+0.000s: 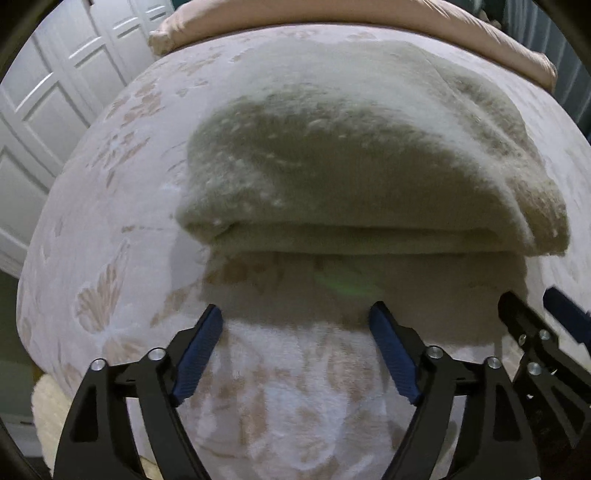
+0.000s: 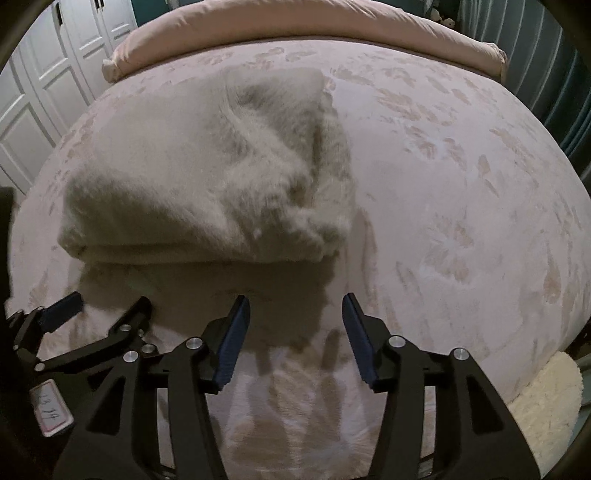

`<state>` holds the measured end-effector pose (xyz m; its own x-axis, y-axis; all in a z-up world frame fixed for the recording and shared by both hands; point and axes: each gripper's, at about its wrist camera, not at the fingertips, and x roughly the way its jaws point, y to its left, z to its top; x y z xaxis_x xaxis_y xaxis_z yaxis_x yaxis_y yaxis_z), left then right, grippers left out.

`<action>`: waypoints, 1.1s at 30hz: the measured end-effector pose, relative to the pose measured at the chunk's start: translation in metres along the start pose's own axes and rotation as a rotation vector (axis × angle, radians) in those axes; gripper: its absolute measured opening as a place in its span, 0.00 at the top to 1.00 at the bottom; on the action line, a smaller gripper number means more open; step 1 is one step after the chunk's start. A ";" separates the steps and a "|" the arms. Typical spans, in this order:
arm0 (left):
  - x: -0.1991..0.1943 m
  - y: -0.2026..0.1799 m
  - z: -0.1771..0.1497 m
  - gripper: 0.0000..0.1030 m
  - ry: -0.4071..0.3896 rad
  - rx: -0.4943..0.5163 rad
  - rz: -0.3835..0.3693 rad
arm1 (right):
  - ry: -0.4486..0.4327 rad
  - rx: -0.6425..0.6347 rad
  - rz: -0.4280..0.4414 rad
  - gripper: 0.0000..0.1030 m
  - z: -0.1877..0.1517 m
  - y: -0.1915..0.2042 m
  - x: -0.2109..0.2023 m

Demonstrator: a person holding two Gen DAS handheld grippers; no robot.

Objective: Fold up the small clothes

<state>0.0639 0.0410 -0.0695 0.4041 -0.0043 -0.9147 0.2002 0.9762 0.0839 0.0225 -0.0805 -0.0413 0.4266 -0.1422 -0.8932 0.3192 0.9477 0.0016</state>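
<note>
A bed fills both views, covered by a pale pink plush blanket with a tan butterfly or leaf pattern pressed into its pile. Across the far edge lies a long pinkish-tan pillow. Behind the bed on the left stand white panelled doors; on the right hangs a dark teal curtain. A cream fluffy rug shows past the near corner of the bed.

The garment, a cream fuzzy piece, lies folded in layers on the blanket, its thick folded edge toward the cameras. Its right side is more rumpled, with the pile brushed in streaks. It casts a shadow on the blanket just in front of it.

The left gripper hovers over the blanket just short of that folded edge, its jaws spread wide with nothing between them. The right gripper hangs beside it, in front of the garment's right corner, jaws parted less widely and also empty. Neither touches the garment. Each gripper shows at the edge of the other's view, close alongside.
</note>
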 end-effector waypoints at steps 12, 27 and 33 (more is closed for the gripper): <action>0.007 -0.002 -0.016 0.12 -0.096 -0.045 0.021 | -0.060 -0.013 -0.028 0.41 -0.015 -0.004 0.016; 0.006 -0.004 -0.020 0.12 -0.101 -0.055 0.033 | -0.096 -0.029 -0.033 0.39 -0.017 -0.006 0.019; 0.007 -0.004 -0.018 0.12 -0.096 -0.055 0.035 | -0.097 -0.030 -0.033 0.39 -0.016 -0.006 0.019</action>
<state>0.0498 0.0413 -0.0832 0.4939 0.0122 -0.8694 0.1359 0.9865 0.0910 0.0154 -0.0849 -0.0653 0.4964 -0.1991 -0.8450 0.3097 0.9499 -0.0419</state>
